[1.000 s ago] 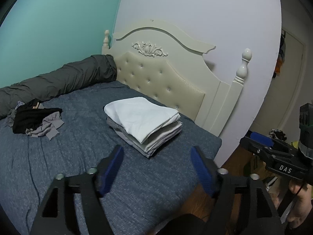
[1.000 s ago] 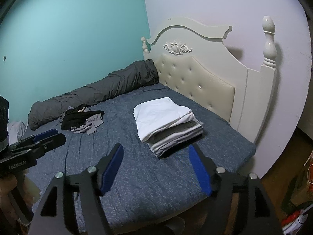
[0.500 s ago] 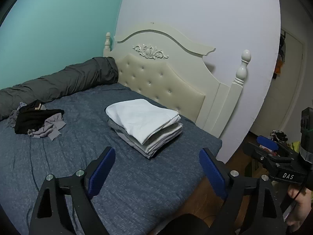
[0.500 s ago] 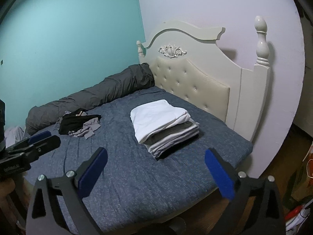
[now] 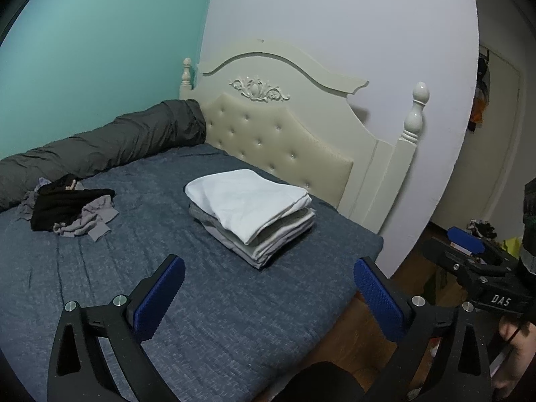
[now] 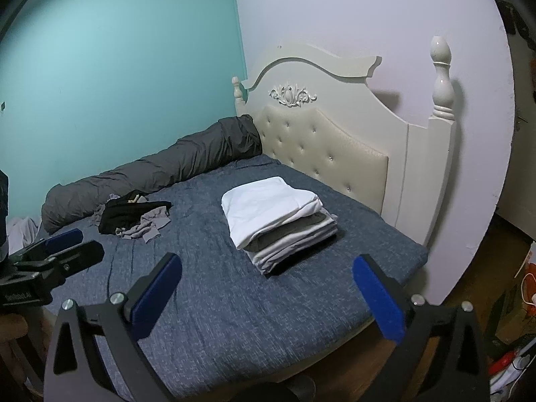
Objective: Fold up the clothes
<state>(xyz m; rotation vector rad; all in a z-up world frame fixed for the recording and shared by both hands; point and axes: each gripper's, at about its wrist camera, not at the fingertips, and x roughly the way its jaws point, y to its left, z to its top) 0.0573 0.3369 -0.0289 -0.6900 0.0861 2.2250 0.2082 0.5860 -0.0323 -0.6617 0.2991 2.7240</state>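
A stack of folded clothes (image 5: pixel 254 214), white on top and grey below, lies on the blue bed (image 5: pixel 167 234) near the headboard; it also shows in the right wrist view (image 6: pixel 278 217). A crumpled heap of black and grey clothes (image 5: pixel 72 209) lies to the left of the stack, also seen in the right wrist view (image 6: pixel 135 216). My left gripper (image 5: pixel 268 284) is open and empty, held above the bed's near edge. My right gripper (image 6: pixel 266 284) is open and empty, likewise short of the stack. Each gripper shows at the edge of the other's view.
A rolled dark grey duvet (image 5: pixel 100 147) lies along the teal wall. A cream headboard (image 5: pixel 284 127) with posts stands behind the stack. Wooden floor and clutter (image 6: pixel 512 301) lie to the right of the bed. A door (image 5: pixel 485 154) is at the far right.
Both grippers have opened wider and drawn back a little from the bed. The clothes have not moved.
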